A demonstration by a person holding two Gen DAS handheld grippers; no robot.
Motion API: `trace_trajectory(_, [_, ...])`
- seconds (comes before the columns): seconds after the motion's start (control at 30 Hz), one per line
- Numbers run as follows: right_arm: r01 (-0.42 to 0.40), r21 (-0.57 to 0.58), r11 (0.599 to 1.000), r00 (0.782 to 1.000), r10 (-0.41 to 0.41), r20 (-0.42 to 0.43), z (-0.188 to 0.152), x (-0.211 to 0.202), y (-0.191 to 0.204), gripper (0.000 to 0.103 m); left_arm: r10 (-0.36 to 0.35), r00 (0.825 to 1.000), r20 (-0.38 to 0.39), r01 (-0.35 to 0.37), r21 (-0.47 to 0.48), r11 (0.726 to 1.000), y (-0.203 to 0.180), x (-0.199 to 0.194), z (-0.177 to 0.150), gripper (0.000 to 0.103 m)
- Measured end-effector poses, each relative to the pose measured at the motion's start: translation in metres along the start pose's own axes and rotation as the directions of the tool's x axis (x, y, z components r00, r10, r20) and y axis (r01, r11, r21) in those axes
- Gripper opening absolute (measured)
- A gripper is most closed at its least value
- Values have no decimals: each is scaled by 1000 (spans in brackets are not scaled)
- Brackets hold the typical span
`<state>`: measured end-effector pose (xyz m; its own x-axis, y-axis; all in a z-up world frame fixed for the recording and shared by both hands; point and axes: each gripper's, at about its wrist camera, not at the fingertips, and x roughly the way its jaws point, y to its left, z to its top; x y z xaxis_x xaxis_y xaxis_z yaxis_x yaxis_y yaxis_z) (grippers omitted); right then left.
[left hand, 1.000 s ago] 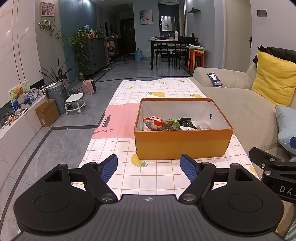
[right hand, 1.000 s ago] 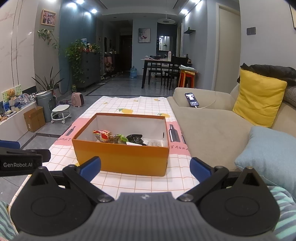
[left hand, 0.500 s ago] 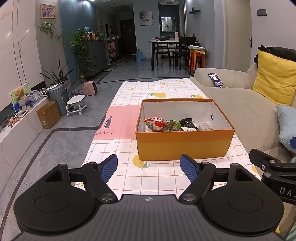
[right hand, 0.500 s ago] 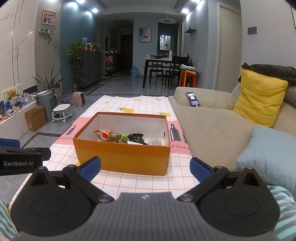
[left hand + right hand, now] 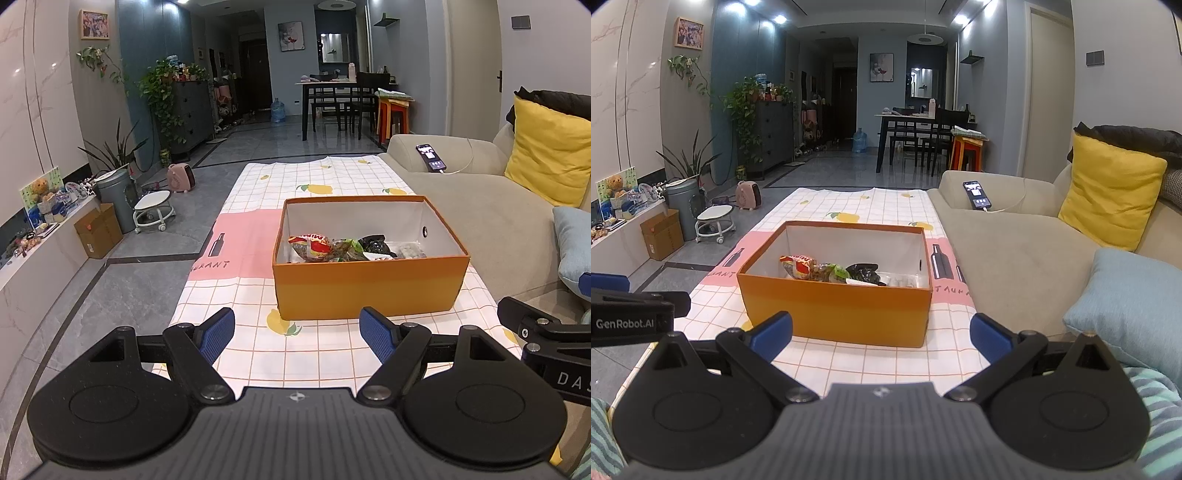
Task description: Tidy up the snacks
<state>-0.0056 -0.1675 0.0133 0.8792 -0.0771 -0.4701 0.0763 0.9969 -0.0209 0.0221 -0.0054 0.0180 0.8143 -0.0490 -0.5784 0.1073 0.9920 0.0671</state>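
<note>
both hand-held grippers — left [image 5: 297,330], right [image 5: 881,332] — level, jaws wide, facing the orange box [image 5: 369,286].

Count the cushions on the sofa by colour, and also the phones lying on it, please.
Yellow cushion: 1
Light blue cushion: 1
Phone: 1
Total: 3 things on the sofa.

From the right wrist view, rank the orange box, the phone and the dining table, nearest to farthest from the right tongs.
1. orange box: on the tablecloth just ahead of the right tongs.
2. phone: on the sofa arm, ahead and right.
3. dining table: far end of the room.
</note>
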Motion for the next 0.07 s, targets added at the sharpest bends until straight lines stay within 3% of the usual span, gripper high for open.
trace_trajectory(0.07, [0,0,1000,1000,0,-1,0,0,0,99,6,1000,2,-6,0,1000,1,-2,-1,90])
